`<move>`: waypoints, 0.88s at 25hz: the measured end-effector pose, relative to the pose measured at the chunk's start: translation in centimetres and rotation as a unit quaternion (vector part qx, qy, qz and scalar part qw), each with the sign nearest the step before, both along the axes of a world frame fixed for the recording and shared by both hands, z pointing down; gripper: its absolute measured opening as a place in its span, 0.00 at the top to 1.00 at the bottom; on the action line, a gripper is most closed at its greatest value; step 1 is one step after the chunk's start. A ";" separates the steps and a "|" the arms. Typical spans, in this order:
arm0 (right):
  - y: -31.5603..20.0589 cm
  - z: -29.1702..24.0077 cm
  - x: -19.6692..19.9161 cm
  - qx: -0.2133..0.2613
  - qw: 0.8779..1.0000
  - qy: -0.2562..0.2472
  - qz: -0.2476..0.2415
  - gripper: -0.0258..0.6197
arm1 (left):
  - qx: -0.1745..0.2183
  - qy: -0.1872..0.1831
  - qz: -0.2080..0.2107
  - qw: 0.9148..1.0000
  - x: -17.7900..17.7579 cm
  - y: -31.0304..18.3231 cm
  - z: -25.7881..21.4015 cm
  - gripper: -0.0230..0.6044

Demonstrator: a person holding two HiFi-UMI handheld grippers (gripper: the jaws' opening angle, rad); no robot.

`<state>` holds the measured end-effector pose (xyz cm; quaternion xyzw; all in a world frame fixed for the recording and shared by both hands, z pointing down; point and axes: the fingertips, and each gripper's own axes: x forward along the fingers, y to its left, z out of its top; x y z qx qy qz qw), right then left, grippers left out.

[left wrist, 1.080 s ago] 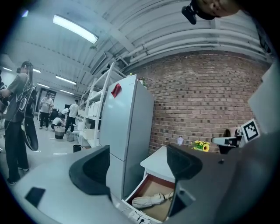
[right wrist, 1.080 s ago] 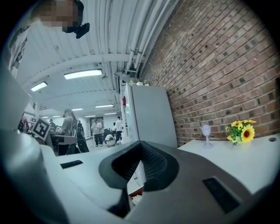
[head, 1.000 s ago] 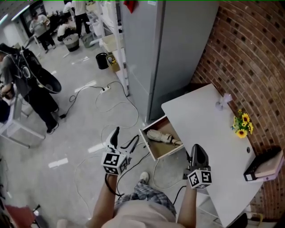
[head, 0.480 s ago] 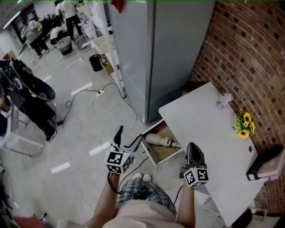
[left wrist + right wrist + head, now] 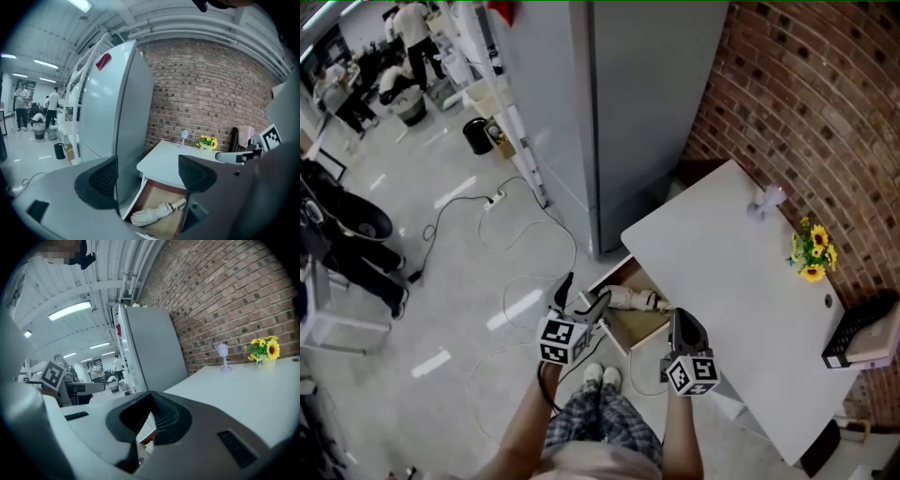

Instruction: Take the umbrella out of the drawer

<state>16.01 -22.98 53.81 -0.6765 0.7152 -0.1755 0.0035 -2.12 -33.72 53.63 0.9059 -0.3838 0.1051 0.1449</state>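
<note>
Here, a person stands at the corner of a white worktop [image 5: 741,281] with a claw in each hand; the worktop's drawer [image 5: 645,326] is pulled open toward them, and the folded, cream umbrella [image 5: 628,298] lies inside it, along the drawer's far side, handle end toward the worktop.

The left claw [image 5: 581,300] is held just beside the drawer's front-left corner, pointing over it; its jaws stand wide apart with nothing between them; in the left gripper view the umbrella [image 5: 152,214] shows through the gap, lower down in the drawer [image 5: 161,197], apart from both jaws.

The right claw [image 5: 679,323] hangs at the drawer's right, over the worktop's near edge; in the right gripper view its jaws are pressed together at the tips [image 5: 148,420] and grip nothing.

A tall grey fridge [image 5: 619,112] stands just behind the drawer, against a brick wall [image 5: 825,112]; a pot of yellow flowers [image 5: 811,255] and a small pale stemmed piece [image 5: 766,200] sit at the worktop's far edge by the wall; a dark box [image 5: 861,330] rests at its right end; white cables [image 5: 511,225] loop across the floor to the left, where other people stand in the background.
</note>
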 end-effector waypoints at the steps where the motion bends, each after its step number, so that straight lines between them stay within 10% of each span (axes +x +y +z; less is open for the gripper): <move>1: -0.5 1.0 -0.2 -0.008 1.000 -0.002 -0.001 0.93 | -0.006 0.001 0.004 1.000 0.6 -0.5 1.0 0.34; 15: -3.7 19.6 -1.9 -0.153 0.988 -0.021 -0.006 0.93 | -0.110 -0.090 0.112 0.984 7.6 -3.2 19.4 0.34; 22: -4.8 26.3 -1.0 -0.199 0.979 -0.038 0.017 0.93 | -0.131 -0.174 0.186 0.958 10.6 -3.4 27.7 0.34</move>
